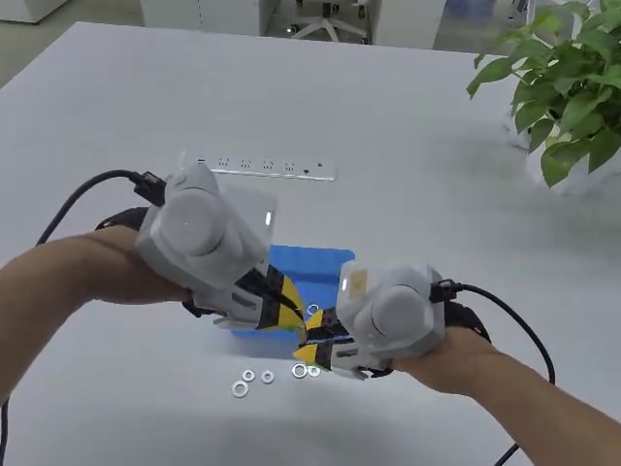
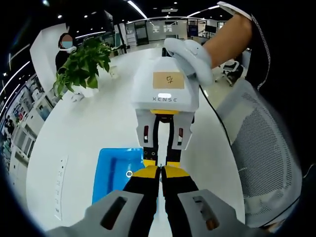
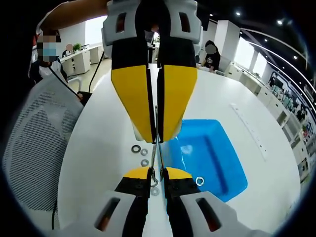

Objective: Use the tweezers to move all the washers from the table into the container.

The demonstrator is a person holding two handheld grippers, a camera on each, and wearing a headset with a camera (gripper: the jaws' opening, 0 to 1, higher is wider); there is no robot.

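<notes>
Left gripper (image 2: 160, 171) jaws clamp the slim metal tweezers (image 3: 156, 148). Right gripper (image 3: 157, 174) jaws pinch their tip end beside the blue plastic container (image 3: 217, 158).

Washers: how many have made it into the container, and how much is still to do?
Done: one washer lies in the blue container. In hand: the left gripper and right gripper are both shut on the tweezers, held between them above the container's near edge. Left: about five loose washers sit on the table beside it.
</notes>
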